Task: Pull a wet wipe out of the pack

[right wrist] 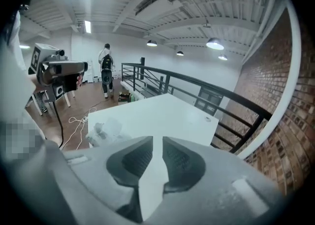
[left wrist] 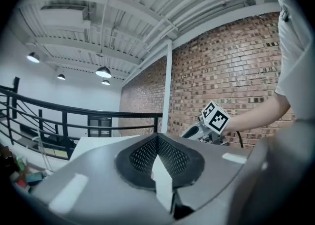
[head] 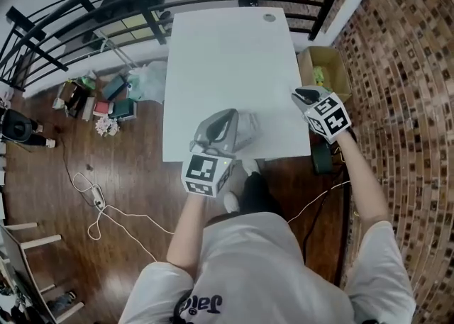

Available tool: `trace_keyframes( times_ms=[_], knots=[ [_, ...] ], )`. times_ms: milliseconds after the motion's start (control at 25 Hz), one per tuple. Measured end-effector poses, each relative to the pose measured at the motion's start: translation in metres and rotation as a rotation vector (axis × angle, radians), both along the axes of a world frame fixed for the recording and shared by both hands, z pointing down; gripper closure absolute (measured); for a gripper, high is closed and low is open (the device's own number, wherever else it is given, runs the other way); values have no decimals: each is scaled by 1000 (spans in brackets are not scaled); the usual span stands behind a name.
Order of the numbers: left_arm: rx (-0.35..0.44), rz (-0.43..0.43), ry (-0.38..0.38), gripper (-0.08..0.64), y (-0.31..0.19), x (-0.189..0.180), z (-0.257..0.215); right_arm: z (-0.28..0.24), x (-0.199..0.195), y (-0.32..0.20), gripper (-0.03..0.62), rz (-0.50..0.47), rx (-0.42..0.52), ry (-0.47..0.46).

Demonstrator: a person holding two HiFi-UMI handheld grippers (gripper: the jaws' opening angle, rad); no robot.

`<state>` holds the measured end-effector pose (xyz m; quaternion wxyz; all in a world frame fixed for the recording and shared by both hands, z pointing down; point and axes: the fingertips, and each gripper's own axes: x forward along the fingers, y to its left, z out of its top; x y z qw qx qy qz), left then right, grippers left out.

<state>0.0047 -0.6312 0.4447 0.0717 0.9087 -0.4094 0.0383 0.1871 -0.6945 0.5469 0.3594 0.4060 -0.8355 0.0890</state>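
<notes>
Left gripper (left wrist: pixel 157 138): fingertips met at the front, with no wipe seen between them. Right gripper (right wrist: pixel 157 146): fingers stood a narrow slot apart, and only the white table (head: pixel 227 53) showed through the gap. The wet wipe pack (head: pixel 248 128) lay crumpled at the table's near edge, just beside the left fingers and well to the left of the right fingers, held by neither (its contents could not be made out through the film). A cardboard box (head: pixel 328 67) stood on the floor beyond the right fingers, something yellow-green inside.
</notes>
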Motion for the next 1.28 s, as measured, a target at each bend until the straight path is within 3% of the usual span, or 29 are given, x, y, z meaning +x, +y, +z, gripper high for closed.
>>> trace_keyframes(
  times_ms=[280,520,920,1120,1280],
  knots=[
    [65,-127,37,543,41,-81,-37,-89,-52,55,541,55,171,-218],
    [82,-167,55,543,76,-116,-48,-112,-103,121,551,82,238,-332],
    [123,-239,88,543,104,-115,-62,-132,-152,179,600,216,308,-578],
    [164,-297,93,543,124,-106,-68,-152,-151,191,600,212,375,-617],
    [179,-306,80,543,152,-79,-68,-165,-141,214,600,185,407,-619]
  ],
)
